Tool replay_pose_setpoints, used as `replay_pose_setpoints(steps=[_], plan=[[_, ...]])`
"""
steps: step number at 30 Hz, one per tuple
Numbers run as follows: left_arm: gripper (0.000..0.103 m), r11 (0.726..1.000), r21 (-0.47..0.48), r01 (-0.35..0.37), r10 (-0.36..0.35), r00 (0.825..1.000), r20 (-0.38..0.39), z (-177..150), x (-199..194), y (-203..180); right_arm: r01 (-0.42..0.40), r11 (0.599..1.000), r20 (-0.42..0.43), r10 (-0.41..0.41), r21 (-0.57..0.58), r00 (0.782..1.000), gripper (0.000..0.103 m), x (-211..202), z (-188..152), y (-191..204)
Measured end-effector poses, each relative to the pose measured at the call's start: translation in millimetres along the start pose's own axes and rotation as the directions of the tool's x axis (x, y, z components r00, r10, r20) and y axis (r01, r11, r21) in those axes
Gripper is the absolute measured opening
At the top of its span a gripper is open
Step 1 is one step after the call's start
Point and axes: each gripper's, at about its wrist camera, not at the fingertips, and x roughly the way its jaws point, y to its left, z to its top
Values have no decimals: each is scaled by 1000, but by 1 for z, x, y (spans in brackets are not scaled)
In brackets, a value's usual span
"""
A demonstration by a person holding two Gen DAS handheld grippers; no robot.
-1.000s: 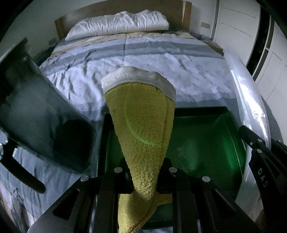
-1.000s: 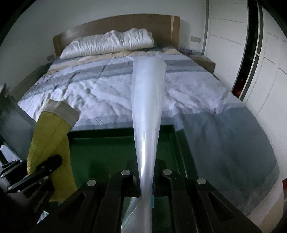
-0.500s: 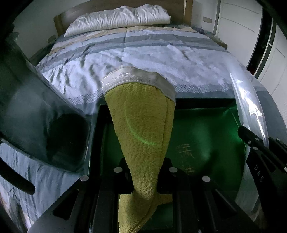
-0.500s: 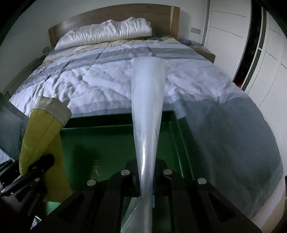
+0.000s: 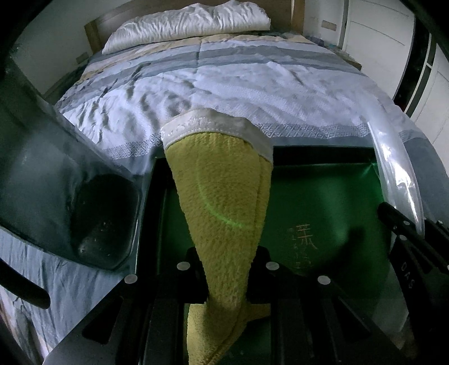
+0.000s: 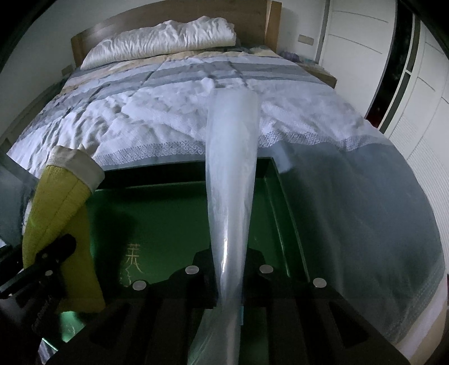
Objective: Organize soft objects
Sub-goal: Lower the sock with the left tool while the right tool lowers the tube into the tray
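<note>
- The left gripper (image 5: 227, 276) has its jaws clamped on a yellow towel (image 5: 224, 202), pinching the thick, nubbly terry cloth into a narrow waist.
- Above the pinch the towel fans out into a wide folded wedge with a smooth, pale woven band along its top edge; below the jaws a loose tail of the same cloth hangs down.
- The right gripper (image 6: 228, 280) has a clear plastic sheet (image 6: 231, 174) between its jaws, which are opening slightly while their pads still press on it.
- The plastic is thin, glossy and see-through, gathered tight at the jaws and flaring upward into a long, smooth cone shape.
- In the left wrist view the same plastic curves along the right edge as a shiny, arched strip.
- Both held things hang over a green box (image 6: 283, 202), rectangular, with a dark rim, hard smooth walls and a flat bottom that bears pale written characters.
- A dark, glossy lid (image 5: 70, 202) with rounded corners leans tilted at the left of the box.
- The box sits on the foot of a bed (image 6: 174, 112), on a soft, creased quilt in white and grey stripes with a patterned border band.
- A rumpled white pillow (image 5: 190, 25) lies at the far end against a flat wooden headboard (image 6: 179, 21).
</note>
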Motion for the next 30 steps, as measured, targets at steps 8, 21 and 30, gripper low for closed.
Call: replay_pose_setpoints(steps=[8, 21, 30], plan=[[16, 1000, -12, -7, 7, 1000, -11, 0, 3, 2, -5, 1000, -9, 5, -10, 1000, 11, 3, 1, 1], [20, 999, -29, -13, 13, 1000, -10, -3, 8, 6, -20, 1000, -24, 20, -14, 1000, 15, 10, -2, 1], [20, 999, -40, -15, 14, 1000, -13, -3, 9, 7, -17, 999, -28, 16, -34, 999, 15, 9, 0, 6]])
